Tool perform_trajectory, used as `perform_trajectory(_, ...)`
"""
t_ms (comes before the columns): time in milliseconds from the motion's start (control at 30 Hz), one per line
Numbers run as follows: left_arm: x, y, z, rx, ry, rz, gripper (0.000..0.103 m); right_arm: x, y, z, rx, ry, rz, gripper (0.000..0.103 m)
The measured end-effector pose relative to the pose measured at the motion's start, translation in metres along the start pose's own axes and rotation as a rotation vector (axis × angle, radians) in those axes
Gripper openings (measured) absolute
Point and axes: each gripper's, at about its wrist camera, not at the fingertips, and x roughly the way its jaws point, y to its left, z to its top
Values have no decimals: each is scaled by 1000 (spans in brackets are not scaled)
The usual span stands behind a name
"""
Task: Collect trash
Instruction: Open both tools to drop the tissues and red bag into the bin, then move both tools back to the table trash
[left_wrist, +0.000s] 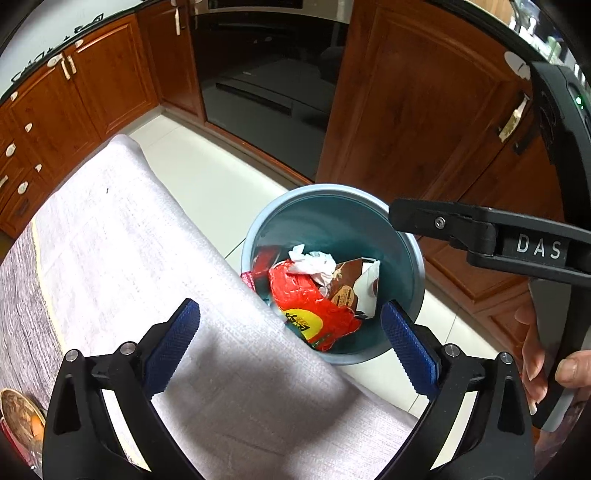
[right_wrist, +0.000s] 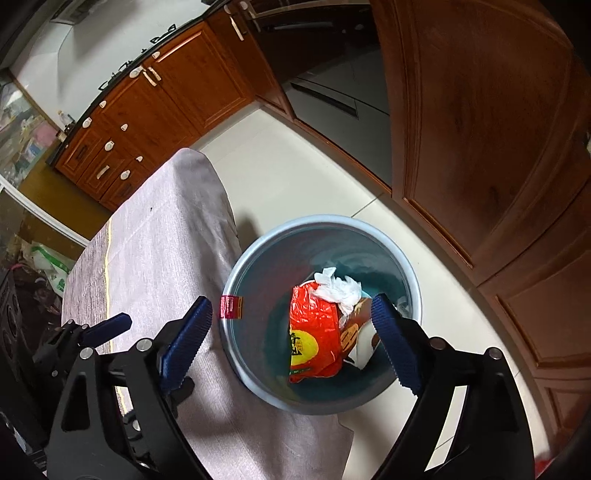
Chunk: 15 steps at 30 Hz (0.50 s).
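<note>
A round teal trash bin (left_wrist: 332, 206) stands on the floor against the cloth-covered table (left_wrist: 129, 258). Inside lie a red wrapper (left_wrist: 306, 299), crumpled white tissue (left_wrist: 314, 264) and a brown carton (left_wrist: 349, 284). A small red packet (right_wrist: 231, 306) sits at the bin's rim beside the table edge. My left gripper (left_wrist: 290, 305) is open above the table edge and the bin, with nothing between its blue pads. Directly over the bin (right_wrist: 258, 258), my right gripper (right_wrist: 291, 300) is also open and empty. One of its black fingers (left_wrist: 443, 221) reaches in over the bin's far side, and a hand (left_wrist: 535, 354) holds its handle.
Wooden cabinets (left_wrist: 424, 110) and a dark oven front (left_wrist: 266, 92) stand close behind the bin, with white floor tiles (left_wrist: 207, 177) between. A patterned plate (left_wrist: 18, 417) sits at the table's near left. Bags and clutter (right_wrist: 44, 266) lie beyond the table's left side.
</note>
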Motion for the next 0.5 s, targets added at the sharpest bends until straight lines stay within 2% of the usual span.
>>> perform_trajectory(267,-22,2,-13,3,-28,4,99,-16,15,-11,-19,-4,-8,84)
perform_trajectory(500,-61,17,-44,-16,-68,34,99,-36,53,-33,-71,-15,24,87)
